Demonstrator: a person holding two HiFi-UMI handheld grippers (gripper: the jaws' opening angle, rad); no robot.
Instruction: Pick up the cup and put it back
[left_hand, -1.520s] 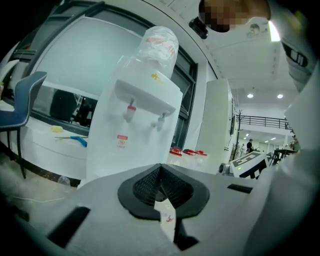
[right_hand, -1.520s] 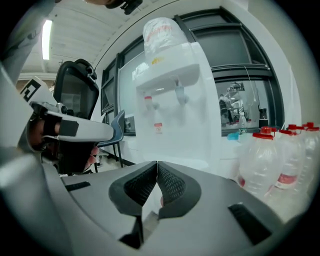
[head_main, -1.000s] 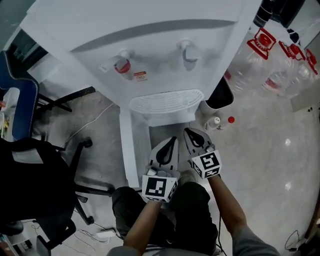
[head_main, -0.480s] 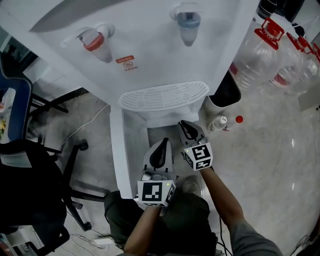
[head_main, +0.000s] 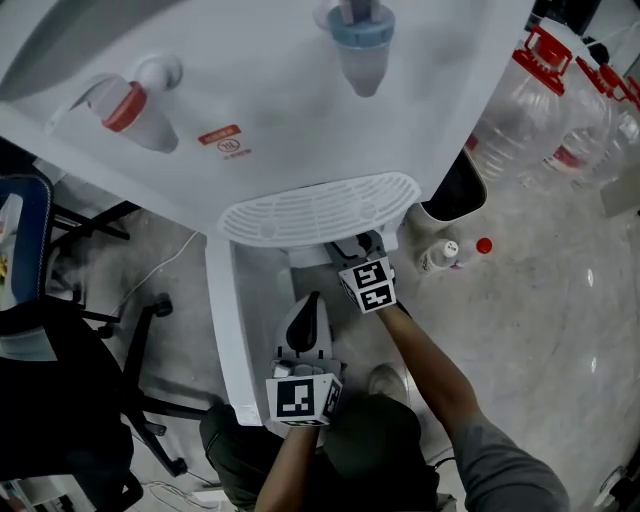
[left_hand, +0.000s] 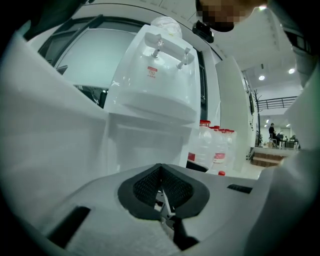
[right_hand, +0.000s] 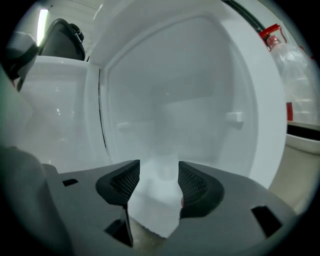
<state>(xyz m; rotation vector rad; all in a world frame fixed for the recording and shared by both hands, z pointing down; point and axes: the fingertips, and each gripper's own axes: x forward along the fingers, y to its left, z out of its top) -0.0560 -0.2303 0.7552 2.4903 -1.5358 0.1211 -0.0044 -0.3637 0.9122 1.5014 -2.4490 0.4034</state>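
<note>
- The person is crouching before the water dispenser (head_main: 300, 130), and the head view is now sitting closer in to its front than a second ago.
- The right gripper (right_hand: 159, 179) has been going down and forward. It was out in front of the drip tray (head_main: 320, 208) a second ago, and its front end is now reaching under that tray into the lower compartment (right_hand: 200, 85).
- Its jaws were together and have just been opening. They are now standing moderately apart, with neither pad pressing on anything.
- The cup (right_hand: 160, 172) is showing only as a pale, hazy form standing inside the compartment, straight ahead and framed by the gap between the pads. I cannot tell whether it has actually entered the gap.
- The left gripper (left_hand: 161, 182) is hanging lower than before, outside the compartment and behind the right one. Its pads are meeting and carrying nothing.
- Assessment: the pick-up is only beginning. The opening of the jaws suggests the right gripper is being readied for the grasp, and the cup is not yet gripped or lifted.
- The next move is likely calling for a short advance so the pads bracket the cup wall before closing. The white cup against the white interior is making alignment harder to judge.
</note>
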